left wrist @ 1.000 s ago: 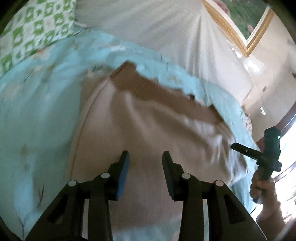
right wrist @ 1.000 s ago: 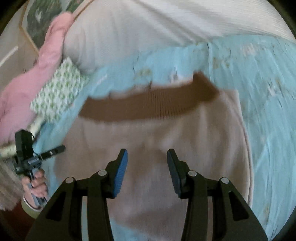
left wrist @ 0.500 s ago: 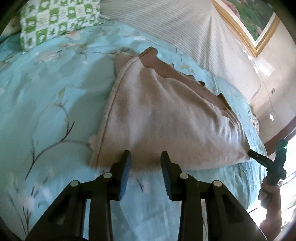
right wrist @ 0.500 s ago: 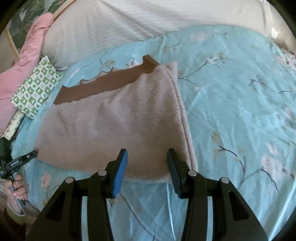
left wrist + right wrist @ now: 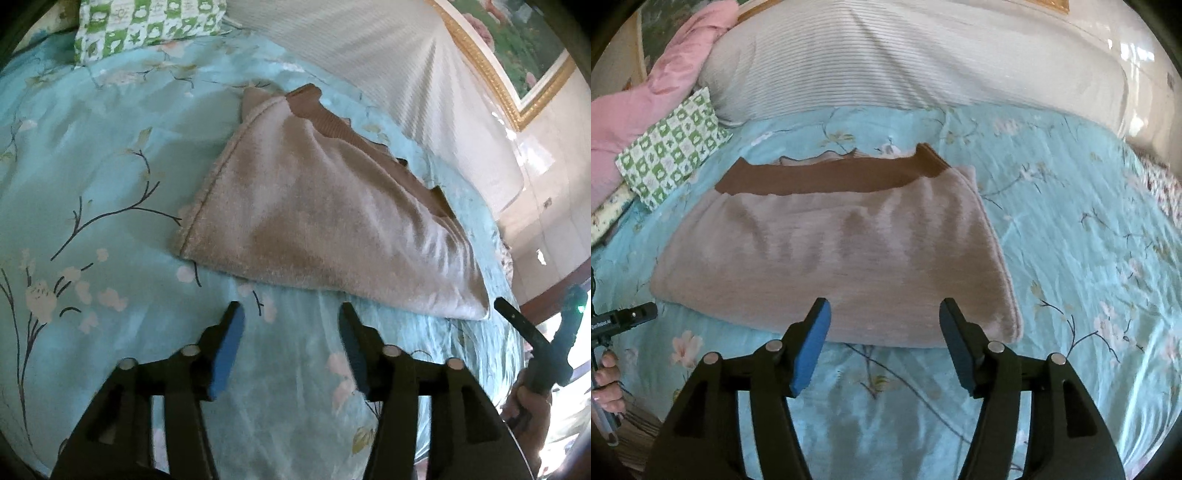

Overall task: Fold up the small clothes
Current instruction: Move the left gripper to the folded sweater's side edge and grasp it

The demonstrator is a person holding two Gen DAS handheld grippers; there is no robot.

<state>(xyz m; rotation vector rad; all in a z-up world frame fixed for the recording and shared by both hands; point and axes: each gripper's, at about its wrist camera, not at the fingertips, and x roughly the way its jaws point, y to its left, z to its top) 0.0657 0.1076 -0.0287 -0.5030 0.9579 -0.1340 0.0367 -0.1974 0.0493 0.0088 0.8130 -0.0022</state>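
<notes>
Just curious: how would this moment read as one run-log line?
left tongs: just opened, empty | right tongs: just opened, empty | beige garment: folded, lying on bedspread

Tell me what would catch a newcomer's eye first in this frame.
The beige garment lies folded in the middle of the turquoise floral bedspread, with a brown ribbed band along its far edge. Both grippers hover just short of its near edge, left gripper and right gripper, jaws open with nothing between them. A green checked pillow sits at the far left.
</notes>
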